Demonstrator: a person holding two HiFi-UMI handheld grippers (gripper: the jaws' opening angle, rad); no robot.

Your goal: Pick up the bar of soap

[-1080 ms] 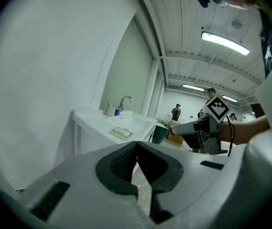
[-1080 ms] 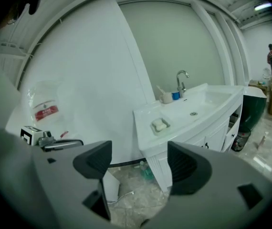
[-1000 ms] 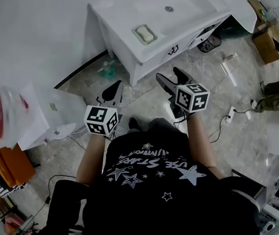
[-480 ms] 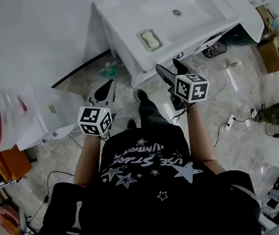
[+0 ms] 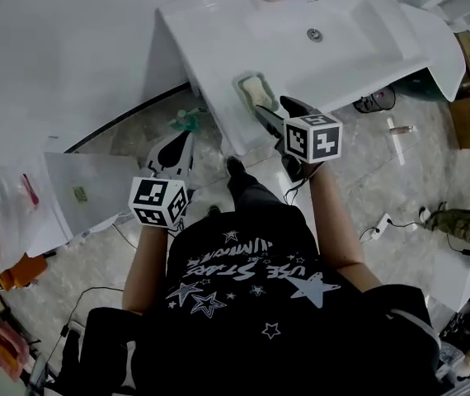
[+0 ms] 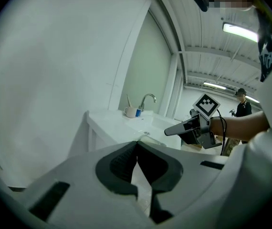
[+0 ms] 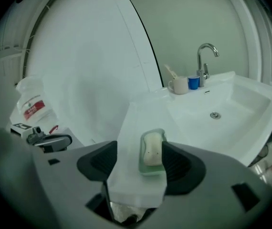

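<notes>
Right gripper point(image 5: 274, 108) jaws wide though just narrowing, nothing between the pads; bar of soap point(image 7: 152, 149) lies in its dish point(image 7: 146, 171) just ahead of them, untouched; left gripper point(image 6: 137, 145) jaws closed, empty.

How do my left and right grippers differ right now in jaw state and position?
Jaws: the left gripper is shut and empty; the right gripper is open, its jaws have just been closing, gripping nothing yet. Position: the right gripper is at the sink counter's edge, lined up on the soap in its dish; the left gripper hangs back over the floor. Both point toward the sink counter.
</notes>
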